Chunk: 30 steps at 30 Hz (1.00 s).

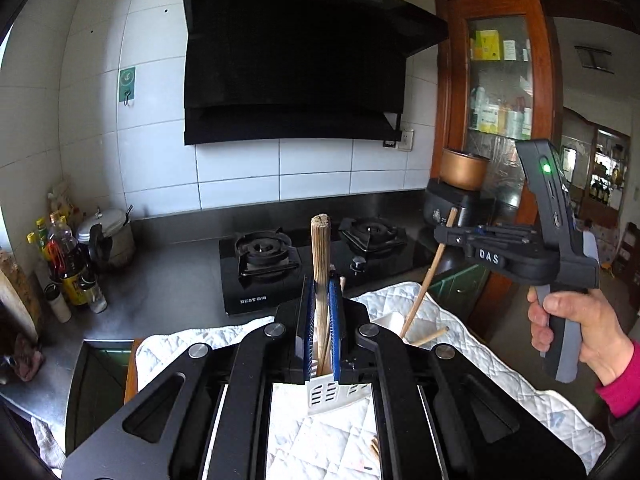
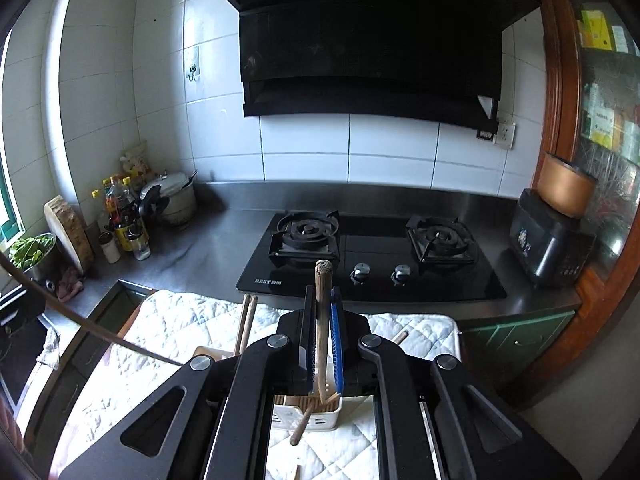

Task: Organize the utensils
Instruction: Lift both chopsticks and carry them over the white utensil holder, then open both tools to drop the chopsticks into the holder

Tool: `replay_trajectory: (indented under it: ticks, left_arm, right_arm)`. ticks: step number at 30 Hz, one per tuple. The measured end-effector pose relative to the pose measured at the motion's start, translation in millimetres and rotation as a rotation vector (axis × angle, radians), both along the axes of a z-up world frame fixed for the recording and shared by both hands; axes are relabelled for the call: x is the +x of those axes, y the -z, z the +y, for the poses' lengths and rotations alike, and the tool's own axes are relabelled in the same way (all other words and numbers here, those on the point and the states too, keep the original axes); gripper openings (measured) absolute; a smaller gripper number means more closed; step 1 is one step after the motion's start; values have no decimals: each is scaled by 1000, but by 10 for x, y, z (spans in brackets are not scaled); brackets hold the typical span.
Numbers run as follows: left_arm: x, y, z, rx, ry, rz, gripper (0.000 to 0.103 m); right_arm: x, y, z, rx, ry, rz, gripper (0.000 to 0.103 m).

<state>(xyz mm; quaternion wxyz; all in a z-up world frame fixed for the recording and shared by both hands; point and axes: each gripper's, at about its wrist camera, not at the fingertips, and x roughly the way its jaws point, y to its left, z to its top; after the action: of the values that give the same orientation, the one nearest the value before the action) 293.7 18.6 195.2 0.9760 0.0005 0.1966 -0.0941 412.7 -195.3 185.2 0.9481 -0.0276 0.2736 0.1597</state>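
In the left wrist view my left gripper (image 1: 320, 286) is shut on a wooden chopstick (image 1: 321, 248) that stands upright above a white slotted utensil holder (image 1: 326, 394). To the right, a hand holds my right gripper (image 1: 442, 234), shut on a second chopstick (image 1: 424, 288) that slants down toward the holder. In the right wrist view the right gripper (image 2: 320, 294) clamps that chopstick (image 2: 323, 284) over the holder (image 2: 316, 420), where another chopstick (image 2: 302, 424) leans out. Two more chopsticks (image 2: 246, 320) stand at the holder's left.
The holder sits on a white quilted cloth (image 2: 168, 320). Behind it lie a black two-burner gas hob (image 2: 360, 256) and a steel counter (image 2: 208, 248). Bottles (image 2: 124, 220) and a pot (image 2: 176, 200) crowd the back left; a black cooker (image 2: 548, 240) stands right.
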Motion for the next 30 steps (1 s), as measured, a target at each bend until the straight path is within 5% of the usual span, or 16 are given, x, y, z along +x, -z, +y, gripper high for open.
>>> replay_trajectory:
  ticks: [21, 30]
  left_arm:
    - [720, 713, 120, -27, -55, 217, 6]
    - [737, 761, 100, -28, -61, 209, 9]
  right_arm:
    - [233, 608, -4, -38, -4, 131, 7]
    - [154, 563, -100, -13, 5, 109, 17]
